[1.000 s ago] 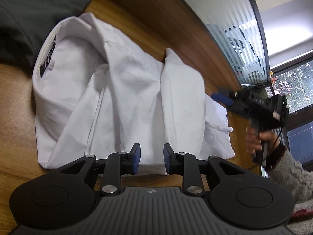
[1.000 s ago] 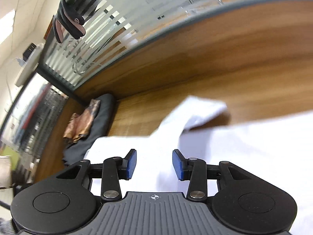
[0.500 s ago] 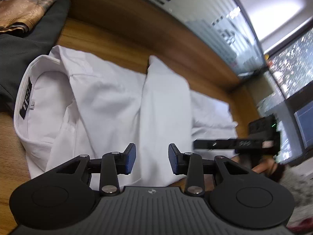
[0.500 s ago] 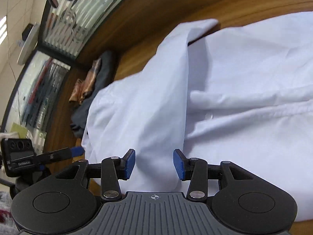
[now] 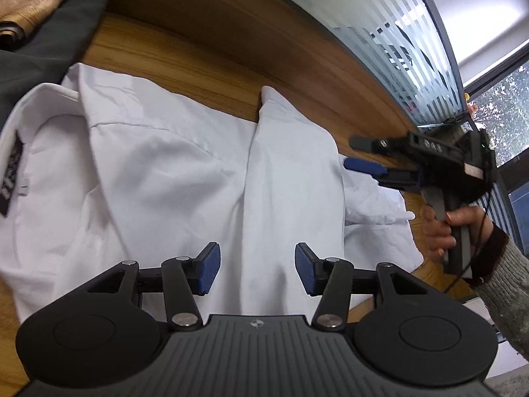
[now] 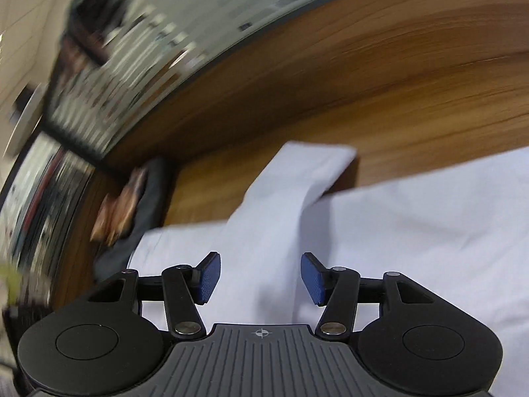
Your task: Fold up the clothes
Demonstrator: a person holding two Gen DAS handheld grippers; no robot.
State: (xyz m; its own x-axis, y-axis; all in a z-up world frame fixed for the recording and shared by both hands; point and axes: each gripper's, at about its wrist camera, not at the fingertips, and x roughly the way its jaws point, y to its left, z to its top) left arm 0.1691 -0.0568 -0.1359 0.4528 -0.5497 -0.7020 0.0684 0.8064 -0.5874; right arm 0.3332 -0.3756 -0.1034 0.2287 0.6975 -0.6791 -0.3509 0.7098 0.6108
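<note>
White shirt point(image 5: 172, 178) on wood table point(image 5: 185, 56), sleeve folded over (creased); both grippers' jaws opening, nothing btwn.

No lettering reads clearly: the dark label point(image 5: 11, 172) inside the white shirt's point(image 5: 185, 172) collar, at nine o'clock, is blurred.
</note>
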